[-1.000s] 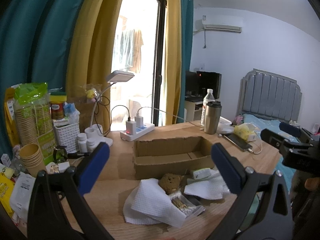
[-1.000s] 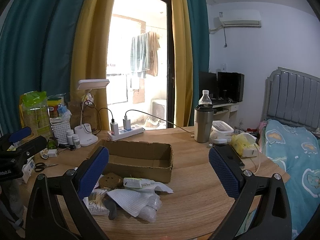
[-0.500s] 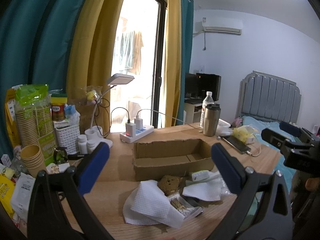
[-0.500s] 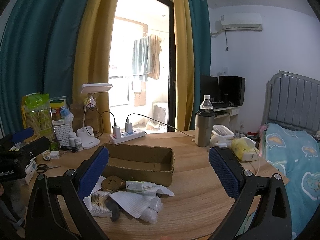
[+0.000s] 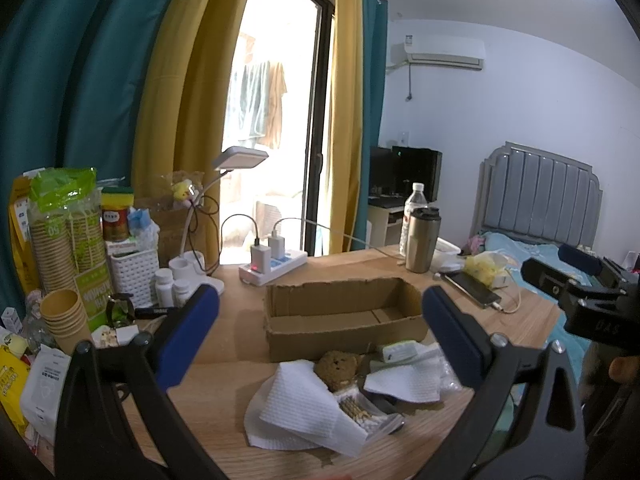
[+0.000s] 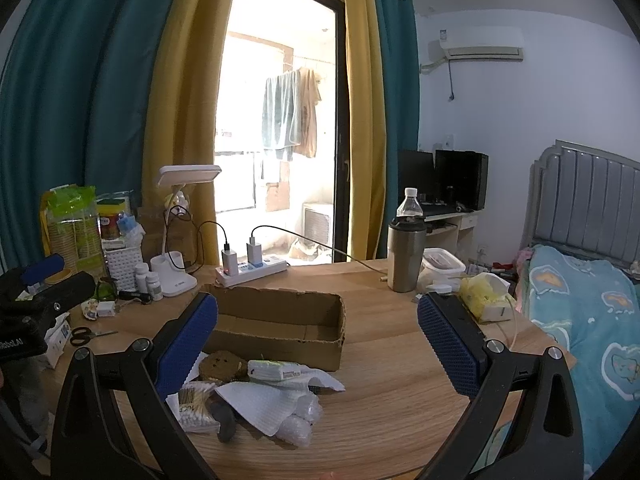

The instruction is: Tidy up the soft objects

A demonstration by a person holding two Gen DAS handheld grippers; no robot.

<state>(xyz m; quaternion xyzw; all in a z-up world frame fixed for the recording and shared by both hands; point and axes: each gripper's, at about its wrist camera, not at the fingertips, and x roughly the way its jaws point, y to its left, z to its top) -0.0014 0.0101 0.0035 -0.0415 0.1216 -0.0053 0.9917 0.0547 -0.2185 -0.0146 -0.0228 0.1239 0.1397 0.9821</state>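
Observation:
An empty cardboard box point(image 5: 344, 316) point(image 6: 280, 324) stands on the round wooden table point(image 5: 224, 380). In front of it lies a pile: a brown plush bear point(image 5: 338, 366) point(image 6: 222, 365), white paper towels point(image 5: 296, 408) point(image 6: 260, 402), a pack of tissues point(image 5: 398, 351) point(image 6: 276, 370), a box of cotton swabs point(image 5: 360, 410) point(image 6: 192, 402) and bubble wrap point(image 6: 300, 424). My left gripper point(image 5: 320, 336) is open and empty, held above the pile. My right gripper point(image 6: 318, 344) is open and empty, also above the pile. Each gripper shows at the edge of the other's view.
A power strip point(image 5: 274, 266), desk lamp point(image 5: 240, 160), pill bottles point(image 5: 164, 286), paper cups point(image 5: 66, 316) and a white basket point(image 5: 132, 272) crowd the table's left. A steel tumbler point(image 6: 406, 258), phone point(image 5: 472, 288) and yellow bag point(image 6: 482, 294) stand right. A bed point(image 6: 592, 320) is beyond.
Both grippers have drawn back and risen slightly, so the box and pile look a little smaller. Nothing on the table has moved.

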